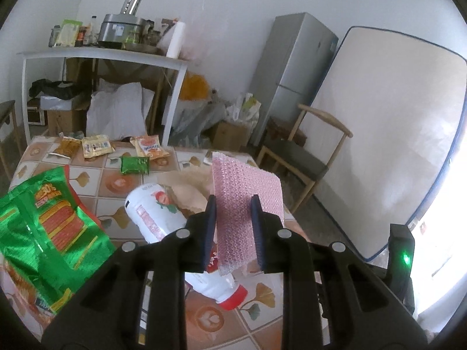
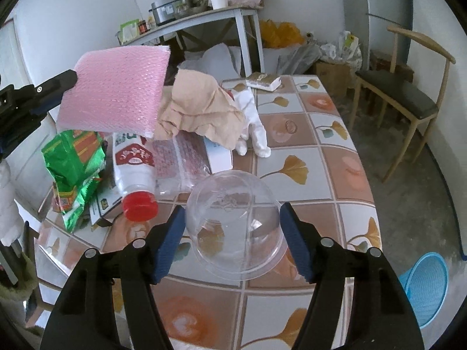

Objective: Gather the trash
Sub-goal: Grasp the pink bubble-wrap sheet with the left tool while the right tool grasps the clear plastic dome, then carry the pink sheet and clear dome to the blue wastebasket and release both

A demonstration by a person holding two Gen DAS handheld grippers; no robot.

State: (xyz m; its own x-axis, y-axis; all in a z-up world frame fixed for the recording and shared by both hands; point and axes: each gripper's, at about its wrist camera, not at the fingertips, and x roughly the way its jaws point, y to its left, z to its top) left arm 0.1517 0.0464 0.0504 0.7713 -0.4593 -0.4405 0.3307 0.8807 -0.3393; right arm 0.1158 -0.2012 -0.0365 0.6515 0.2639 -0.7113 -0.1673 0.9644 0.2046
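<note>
My left gripper (image 1: 233, 201) is shut on a pink bubble-wrap sheet (image 1: 245, 192), held upright above the tiled table (image 1: 111, 180). In the right wrist view the same sheet (image 2: 116, 87) hangs in the air at the left, pinched by the left gripper (image 2: 68, 78). My right gripper (image 2: 232, 208) is shut on a clear plastic bowl (image 2: 233, 227), its blue pads pressing on both sides. A white bottle with a red cap (image 2: 134, 169) lies beside a green snack bag (image 2: 73, 160). Crumpled brown paper (image 2: 201, 110) sits behind them.
Several snack packets (image 1: 96, 145) lie at the table's far end. A white glove (image 2: 254, 122) and a small box (image 2: 262, 81) rest on the table (image 2: 335, 175). A wooden chair (image 2: 402, 93) stands to the right, with a blue basket (image 2: 429, 285) on the floor.
</note>
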